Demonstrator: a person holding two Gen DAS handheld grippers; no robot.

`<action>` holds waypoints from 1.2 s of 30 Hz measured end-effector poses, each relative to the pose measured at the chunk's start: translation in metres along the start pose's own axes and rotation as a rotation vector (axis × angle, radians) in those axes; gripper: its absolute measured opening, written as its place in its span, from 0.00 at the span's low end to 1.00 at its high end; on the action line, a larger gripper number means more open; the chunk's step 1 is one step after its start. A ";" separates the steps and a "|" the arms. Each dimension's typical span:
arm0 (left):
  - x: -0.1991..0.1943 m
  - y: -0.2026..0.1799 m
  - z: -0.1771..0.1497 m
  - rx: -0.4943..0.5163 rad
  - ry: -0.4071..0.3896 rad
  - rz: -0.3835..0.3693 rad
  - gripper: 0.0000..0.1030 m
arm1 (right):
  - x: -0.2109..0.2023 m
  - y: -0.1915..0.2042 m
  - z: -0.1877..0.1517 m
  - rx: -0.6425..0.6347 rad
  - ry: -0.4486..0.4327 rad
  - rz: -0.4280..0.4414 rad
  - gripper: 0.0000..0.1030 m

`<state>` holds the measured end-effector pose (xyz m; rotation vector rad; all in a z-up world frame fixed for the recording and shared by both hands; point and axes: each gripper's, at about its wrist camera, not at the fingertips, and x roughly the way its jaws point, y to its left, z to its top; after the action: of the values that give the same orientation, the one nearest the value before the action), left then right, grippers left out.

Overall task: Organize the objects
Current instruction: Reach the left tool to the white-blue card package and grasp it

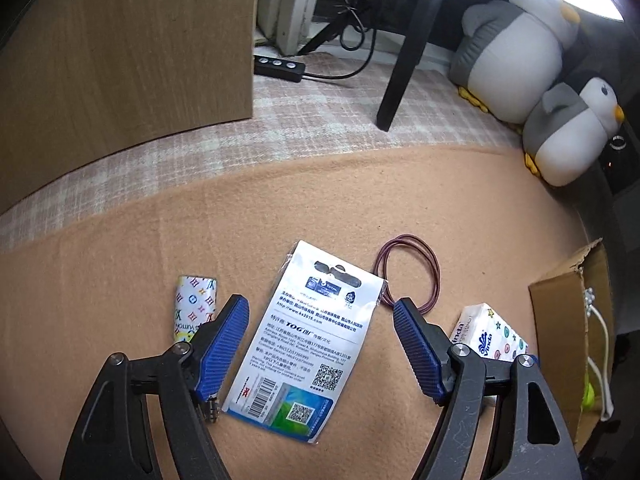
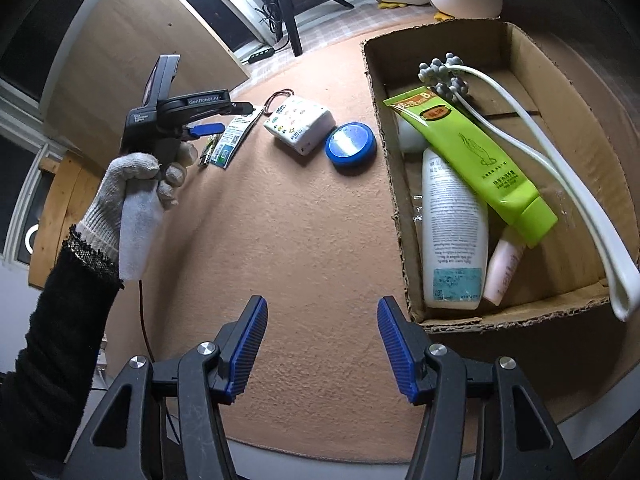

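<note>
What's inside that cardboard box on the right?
The cardboard box holds a green tube lying over a white bottle, a pink tube and a white massage tool. Whatever lies beneath them is covered.

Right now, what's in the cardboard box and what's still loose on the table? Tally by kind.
In the cardboard box:
Green tube: 1
White bottle: 1
Pink tube: 1
White massager: 1

Loose on the table:
Printed packet: 1
Tissue pack: 1
Blue round tin: 1
Patterned lighter: 1
Hair ties: 1 bunch

Total: 9
</note>
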<state>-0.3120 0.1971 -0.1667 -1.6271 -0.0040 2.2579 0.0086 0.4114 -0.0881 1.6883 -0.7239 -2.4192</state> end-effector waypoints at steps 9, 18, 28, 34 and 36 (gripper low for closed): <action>0.010 -0.032 -0.021 0.207 0.045 0.133 0.75 | 0.001 -0.004 0.001 0.027 0.021 0.023 0.52; 0.004 -0.045 -0.027 0.248 0.028 0.142 0.57 | -0.002 0.000 0.001 0.008 0.010 0.020 0.52; -0.006 -0.047 -0.042 0.217 0.016 0.138 0.57 | 0.000 -0.002 0.004 0.003 0.006 0.015 0.52; -0.025 -0.050 -0.059 0.202 -0.006 0.131 0.57 | -0.004 0.003 0.005 -0.045 -0.024 -0.026 0.52; -0.034 -0.054 -0.064 0.204 -0.019 0.124 0.57 | -0.006 0.008 0.003 -0.079 -0.042 -0.062 0.52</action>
<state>-0.2286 0.2253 -0.1453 -1.5370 0.3200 2.2786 0.0068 0.4075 -0.0785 1.6588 -0.5812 -2.4965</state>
